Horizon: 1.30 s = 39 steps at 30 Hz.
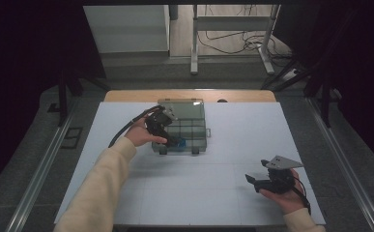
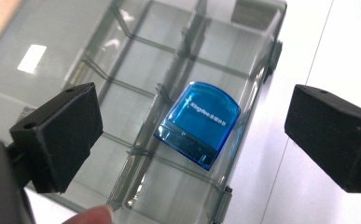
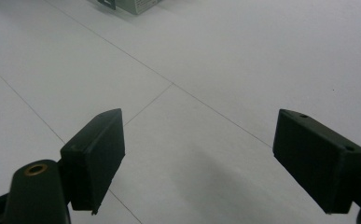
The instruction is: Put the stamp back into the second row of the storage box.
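White table (image 1: 213, 159); blue card (image 2: 197, 122) in organizer box (image 2: 122, 70); left gripper (image 2: 192, 140) jaws wide.

A card reader (image 2: 197, 122) lies in the compartment box (image 2: 122, 56).

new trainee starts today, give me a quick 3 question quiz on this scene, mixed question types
1. True or false: the blue card reader lies inside a compartment of the clear organiser box.
2. Which hand-held gripper is over the box? A) left hand-held gripper B) right hand-held gripper
3. In one word, how do the left hand-held gripper's jaws stand around the blue item?

Key
1. True: it rests in a compartment near the box's front edge.
2. A: the right one is held apart, over the white table.
3. Open: the pads stand wide on either side, not touching it.
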Available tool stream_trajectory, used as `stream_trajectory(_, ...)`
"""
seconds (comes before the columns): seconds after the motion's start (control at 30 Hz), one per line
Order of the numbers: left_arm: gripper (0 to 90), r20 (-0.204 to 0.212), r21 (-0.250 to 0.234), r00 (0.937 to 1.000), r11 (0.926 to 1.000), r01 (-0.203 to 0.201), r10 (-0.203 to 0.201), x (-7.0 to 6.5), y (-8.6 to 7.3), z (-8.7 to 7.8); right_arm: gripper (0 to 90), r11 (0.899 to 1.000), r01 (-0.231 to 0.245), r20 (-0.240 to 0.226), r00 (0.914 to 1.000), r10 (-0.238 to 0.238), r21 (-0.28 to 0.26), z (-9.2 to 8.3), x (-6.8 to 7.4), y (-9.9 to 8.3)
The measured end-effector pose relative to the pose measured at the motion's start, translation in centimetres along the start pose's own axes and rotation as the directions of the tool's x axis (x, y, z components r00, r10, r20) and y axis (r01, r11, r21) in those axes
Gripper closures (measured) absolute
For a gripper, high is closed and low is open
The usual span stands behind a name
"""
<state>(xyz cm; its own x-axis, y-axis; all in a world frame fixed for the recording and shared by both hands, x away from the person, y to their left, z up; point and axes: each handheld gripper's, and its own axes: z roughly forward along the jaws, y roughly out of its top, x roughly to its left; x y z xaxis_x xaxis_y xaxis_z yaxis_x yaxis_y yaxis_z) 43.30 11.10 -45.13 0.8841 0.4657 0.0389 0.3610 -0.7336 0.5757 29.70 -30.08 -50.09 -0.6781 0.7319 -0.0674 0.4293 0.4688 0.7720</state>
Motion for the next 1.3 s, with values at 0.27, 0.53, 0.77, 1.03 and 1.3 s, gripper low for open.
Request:
stream_trajectory(0.27,6.3,-0.044,-0.084,0.9953,0.9931,0.082,-0.086,-0.7,-1.0,-1.8,17.1,1.0,-0.011,-0.006,0.9999,0.011,-0.011,-0.1,-0.1,0.0)
stream_trajectory(0.53,6.9,-0.062,-0.129,0.9887,0.9834,0.127,-0.136,-2.3,-2.7,-2.7,17.1,1.0,0.0,-0.013,0.9999,0.0,-0.021,-0.3,0.1,0.0)
stream_trajectory(0.77,7.5,-0.086,-0.158,0.9836,0.9769,0.144,-0.159,-4.6,-4.8,-4.4,17.1,1.0,-0.001,-0.009,1.0,0.001,-0.015,-0.3,0.0,0.0)
stream_trajectory(1.03,7.8,-0.106,-0.2,0.973,0.963,0.181,-0.205,-7.1,-7.2,-6.0,17.1,1.0,-0.014,0.007,0.9999,0.014,-0.017,-0.6,0.0,-0.2)
stream_trajectory(1.3,7.9,-0.139,-0.229,0.9557,0.9472,0.224,-0.26,-8.6,-10.2,-6.8,17.1,1.0,-0.017,0.008,0.9998,0.017,-0.015,-0.6,-0.2,-0.2)
